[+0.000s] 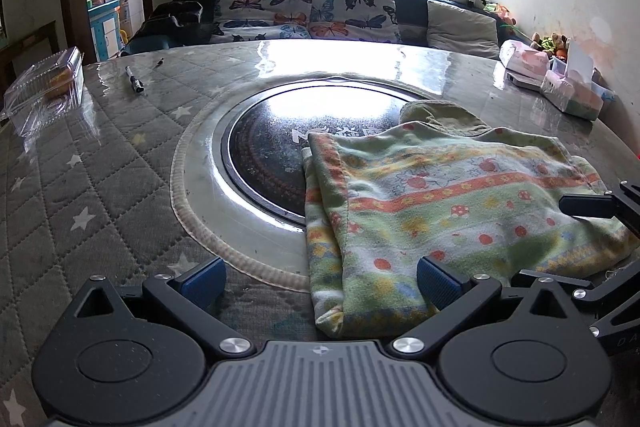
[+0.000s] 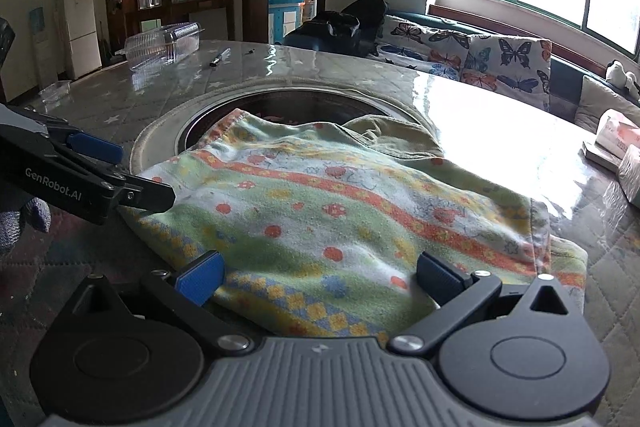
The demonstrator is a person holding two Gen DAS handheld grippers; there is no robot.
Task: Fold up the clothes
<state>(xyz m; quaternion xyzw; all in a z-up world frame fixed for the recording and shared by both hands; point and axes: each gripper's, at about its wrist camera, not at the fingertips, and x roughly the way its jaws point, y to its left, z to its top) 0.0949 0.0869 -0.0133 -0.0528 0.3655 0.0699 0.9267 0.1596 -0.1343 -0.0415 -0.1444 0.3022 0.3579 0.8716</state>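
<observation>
A folded green garment (image 1: 448, 211) with orange stripes and red dots lies on the quilted table, partly over the round black hotplate (image 1: 272, 163). It also fills the middle of the right wrist view (image 2: 340, 211). My left gripper (image 1: 320, 283) is open and empty, its jaws wide apart at the garment's near left corner. My right gripper (image 2: 320, 279) is open and empty, its jaws spread over the garment's near edge. The left gripper shows in the right wrist view (image 2: 120, 179) at the garment's left edge. The right gripper shows at the right edge of the left wrist view (image 1: 592, 243).
A clear plastic box (image 1: 44, 95) and a pen (image 1: 134, 79) lie at the table's far left. Tissue boxes (image 1: 560, 83) stand at the far right by the wall. A sofa with butterfly cushions (image 1: 312, 11) runs behind the table.
</observation>
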